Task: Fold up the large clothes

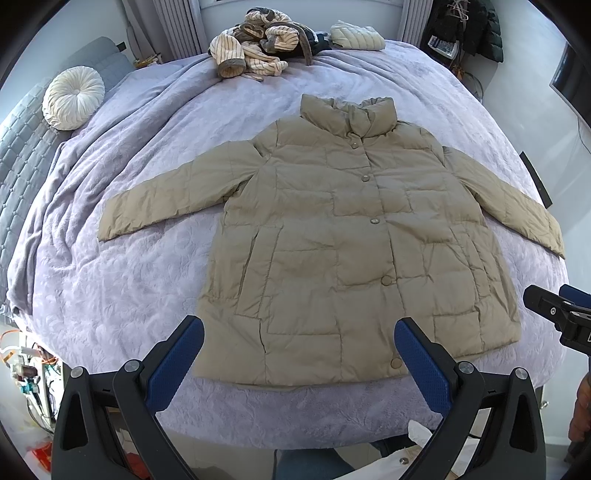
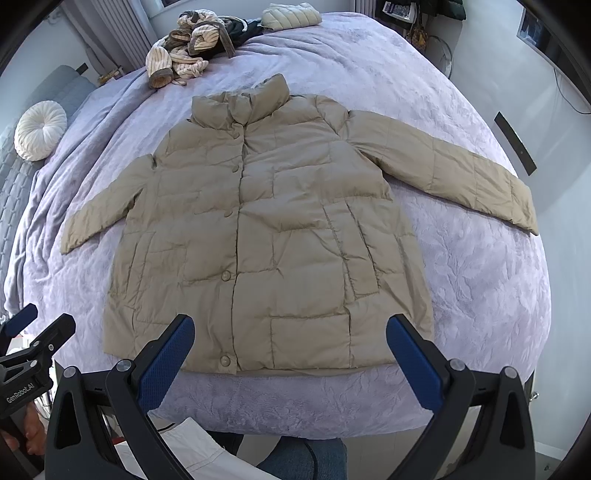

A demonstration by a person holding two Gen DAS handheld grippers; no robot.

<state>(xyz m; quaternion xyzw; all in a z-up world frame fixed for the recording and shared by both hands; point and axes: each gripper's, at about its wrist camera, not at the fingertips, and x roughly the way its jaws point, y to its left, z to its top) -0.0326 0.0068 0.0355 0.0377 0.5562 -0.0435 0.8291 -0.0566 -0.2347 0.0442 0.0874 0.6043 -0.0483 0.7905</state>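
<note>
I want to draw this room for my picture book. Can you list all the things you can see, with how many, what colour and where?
puffer jacket: one, tan, buttoned, spread flat mid-bed, sleeves out
blanket: one, lilac, covering the bed
round cushion: one, white, far left near the grey headboard
striped clothes pile: one heap, cream and brown, far end of bed
folded quilted garment: one, pale, beside the heap
dark coat: one, hanging, far right corner
left tool: open, blue pads, above jacket hem
right tool: open, blue pads, above jacket hem
</note>
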